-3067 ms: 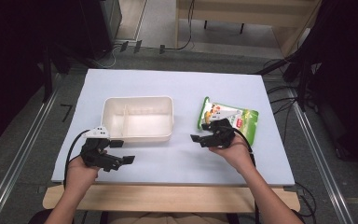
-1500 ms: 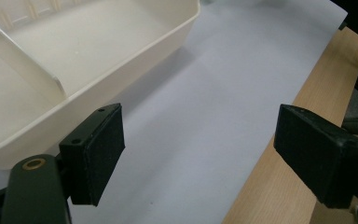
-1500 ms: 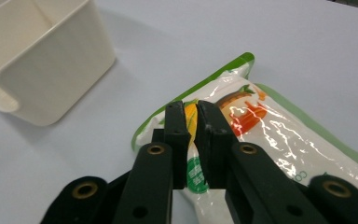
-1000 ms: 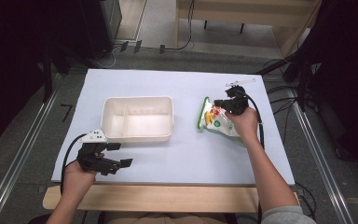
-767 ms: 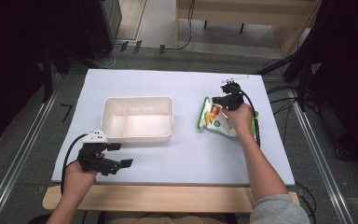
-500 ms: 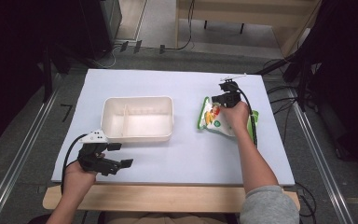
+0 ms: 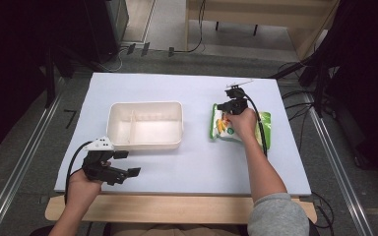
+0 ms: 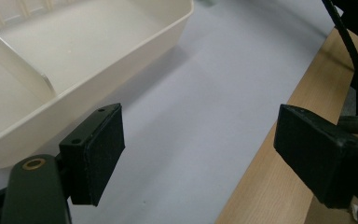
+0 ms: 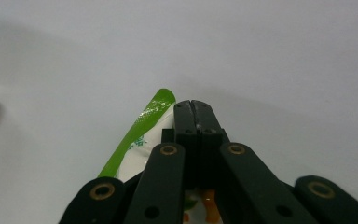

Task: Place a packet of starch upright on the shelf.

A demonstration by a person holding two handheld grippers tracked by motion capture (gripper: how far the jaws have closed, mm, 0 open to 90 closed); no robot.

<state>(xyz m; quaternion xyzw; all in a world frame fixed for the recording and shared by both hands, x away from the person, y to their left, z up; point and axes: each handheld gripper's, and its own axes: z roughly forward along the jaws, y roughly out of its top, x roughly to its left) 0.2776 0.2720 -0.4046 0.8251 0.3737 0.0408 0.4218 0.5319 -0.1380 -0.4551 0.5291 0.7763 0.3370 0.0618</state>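
Observation:
A green and white snack bag [image 7: 218, 127] lies flat on the pale mat to the right of a cream two-compartment tray [image 7: 145, 104]. My right gripper [image 7: 222, 105] is at the bag's far left corner with its jaws pressed together. In the right gripper view the shut jaws [image 9: 196, 106] lie over the bag [image 9: 142, 128], beside its green sealed edge; whether any film is pinched I cannot tell. My left gripper [image 7: 127, 163] rests near the table's front edge, open and empty. In its own view the pads [image 8: 100, 154] stand wide apart beside the tray's wall [image 8: 121, 60].
The pale mat [image 7: 187, 88] covers most of the table, with a wooden strip [image 7: 177, 209] along the front edge. Cables trail off the table's right side. The tray's compartments hold nothing.
My right hand has gone from the bag's near side to its far end, then settled slightly left and lower over it. The left hand has stayed still.

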